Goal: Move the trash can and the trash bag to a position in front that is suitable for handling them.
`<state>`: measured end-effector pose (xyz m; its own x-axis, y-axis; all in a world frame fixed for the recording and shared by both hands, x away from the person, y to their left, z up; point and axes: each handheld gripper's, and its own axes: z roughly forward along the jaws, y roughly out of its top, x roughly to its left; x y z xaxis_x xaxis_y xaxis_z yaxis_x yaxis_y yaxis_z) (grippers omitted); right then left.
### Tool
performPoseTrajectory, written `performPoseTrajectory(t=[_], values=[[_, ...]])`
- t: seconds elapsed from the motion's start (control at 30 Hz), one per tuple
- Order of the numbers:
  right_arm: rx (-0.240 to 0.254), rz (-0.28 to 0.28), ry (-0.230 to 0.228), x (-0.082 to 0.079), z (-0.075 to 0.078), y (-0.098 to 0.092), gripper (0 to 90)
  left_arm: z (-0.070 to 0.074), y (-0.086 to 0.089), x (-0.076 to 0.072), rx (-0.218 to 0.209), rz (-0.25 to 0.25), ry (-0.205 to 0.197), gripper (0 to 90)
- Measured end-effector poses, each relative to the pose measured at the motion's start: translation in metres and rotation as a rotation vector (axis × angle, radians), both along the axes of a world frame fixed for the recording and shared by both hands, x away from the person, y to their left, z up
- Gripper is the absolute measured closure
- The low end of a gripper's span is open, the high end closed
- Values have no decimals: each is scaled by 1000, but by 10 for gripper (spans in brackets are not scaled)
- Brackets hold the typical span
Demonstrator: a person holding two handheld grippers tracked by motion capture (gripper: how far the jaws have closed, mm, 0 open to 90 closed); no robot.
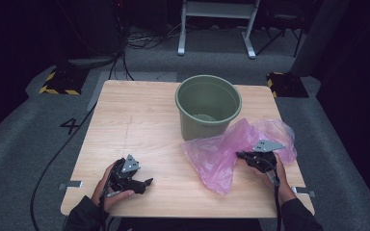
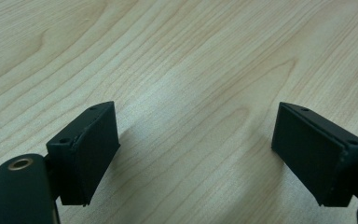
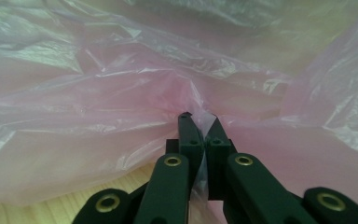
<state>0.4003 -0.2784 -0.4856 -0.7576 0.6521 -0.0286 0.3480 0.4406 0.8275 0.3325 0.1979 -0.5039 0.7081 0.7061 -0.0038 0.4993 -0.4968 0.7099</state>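
The right claw [image 3: 199, 122] is clenched on a fold of the pink plastic bag [image 3: 121, 93], film pinched between its jaws. The bag spreads crumpled on the desk [image 1: 139, 120] ahead of that claw and to both sides of it. Beyond the bag stands a green bucket [image 1: 208, 107], touching the bag's far edge. Well apart, the left claw [image 2: 196, 154] is released, jaws wide over bare desk wood.

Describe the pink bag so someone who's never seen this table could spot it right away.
On the wooden table, look just in front and right of the green bucket. The pink bag lies crumpled there, with the right gripper shut on it. It's the only thin, see-through, soft thing there.
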Motion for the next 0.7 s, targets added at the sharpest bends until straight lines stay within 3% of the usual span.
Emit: performPoseTrajectory(t=[0.27,0.4,0.43,0.7], values=[[45,30,-77,-11,16,-7,896,0,0,0,-1,2,-1,137],[78,40,-110,-17,25,-10,897,0,0,0,-1,3,0,137],[101,47,-136,-22,32,-13,897,0,0,0,-1,3,-1,137],[135,67,-201,-33,48,-17,897,0,0,0,-1,2,-1,137]])
